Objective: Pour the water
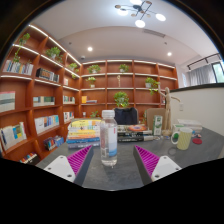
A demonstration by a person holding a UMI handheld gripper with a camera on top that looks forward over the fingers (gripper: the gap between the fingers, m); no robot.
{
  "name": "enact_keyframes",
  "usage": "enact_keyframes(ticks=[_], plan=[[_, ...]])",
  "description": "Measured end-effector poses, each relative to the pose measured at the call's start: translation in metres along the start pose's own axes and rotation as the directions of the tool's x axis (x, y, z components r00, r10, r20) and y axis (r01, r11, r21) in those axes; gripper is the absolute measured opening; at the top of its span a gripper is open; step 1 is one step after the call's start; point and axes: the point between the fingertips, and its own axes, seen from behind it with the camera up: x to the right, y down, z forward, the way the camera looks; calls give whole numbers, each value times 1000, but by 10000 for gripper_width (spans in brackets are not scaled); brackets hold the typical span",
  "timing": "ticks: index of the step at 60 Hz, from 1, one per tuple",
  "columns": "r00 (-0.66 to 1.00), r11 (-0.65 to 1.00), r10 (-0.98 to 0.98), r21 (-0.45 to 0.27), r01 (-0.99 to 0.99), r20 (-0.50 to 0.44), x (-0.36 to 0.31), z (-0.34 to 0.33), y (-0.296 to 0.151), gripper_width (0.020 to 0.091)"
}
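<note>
Now I approach: my claw (105, 160) is spread wide, the clear plastic water bottle (108, 138) standing between its fingers, ungripped; next, close on it.

no text can be read anywhere. the water bottle (108, 137) standing between the jaws has a pale label band, its print too small to make out; the book spines on the shelves (40, 95) beyond are likewise illegible.
</note>
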Motion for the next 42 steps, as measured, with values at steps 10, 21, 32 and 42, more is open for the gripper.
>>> enact_keyframes(ticks=[10,21,32,42], plan=[[998,999,51,4,-52,48,-11,65,-15,859],[999,997,25,-78,-22,36,-8,121,8,851],[998,997,-21,-71,25,59,-14,146,11,516],[998,997,-28,-68,32,58,-13,146,11,351]])
